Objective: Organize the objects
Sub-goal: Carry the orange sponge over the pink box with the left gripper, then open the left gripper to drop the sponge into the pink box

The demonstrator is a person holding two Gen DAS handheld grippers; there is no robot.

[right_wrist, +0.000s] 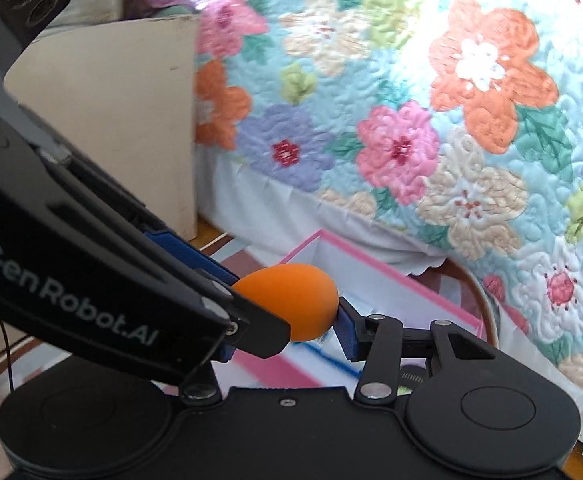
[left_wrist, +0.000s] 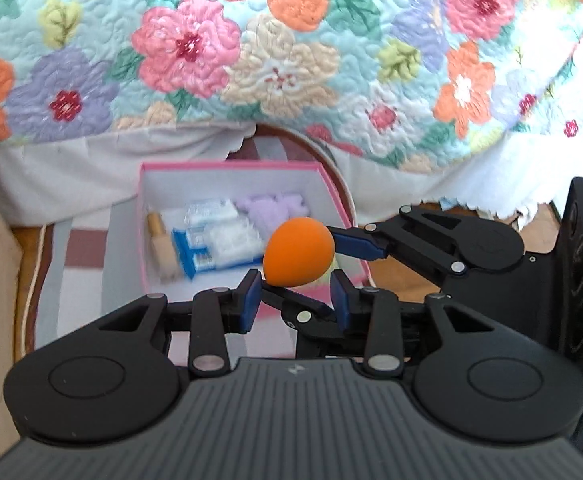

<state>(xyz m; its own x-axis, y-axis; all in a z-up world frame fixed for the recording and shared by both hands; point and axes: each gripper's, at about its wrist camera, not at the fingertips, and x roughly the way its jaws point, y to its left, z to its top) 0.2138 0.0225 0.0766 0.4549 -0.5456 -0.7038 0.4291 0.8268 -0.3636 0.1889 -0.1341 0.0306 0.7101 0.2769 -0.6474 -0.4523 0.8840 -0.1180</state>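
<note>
An orange egg-shaped sponge [left_wrist: 298,251] hangs above a pink-rimmed white box [left_wrist: 153,208]. My right gripper [left_wrist: 307,264] comes in from the right and is shut on the sponge. My left gripper [left_wrist: 294,295] is open just below the sponge, with its blue pads either side of the right gripper's lower finger. In the right wrist view the sponge [right_wrist: 291,300] sits between my right gripper's blue pads [right_wrist: 347,332], with the left gripper's fingers crossing in front from the left. The box [right_wrist: 391,276] lies under it.
The box holds a gold-capped bottle [left_wrist: 162,246], blue-and-white packets [left_wrist: 215,240] and a lilac item [left_wrist: 269,206]. It sits on a striped mat [left_wrist: 79,248] by a flowered quilt [left_wrist: 275,52] hanging off a bed. A beige panel [right_wrist: 123,112] stands to the left.
</note>
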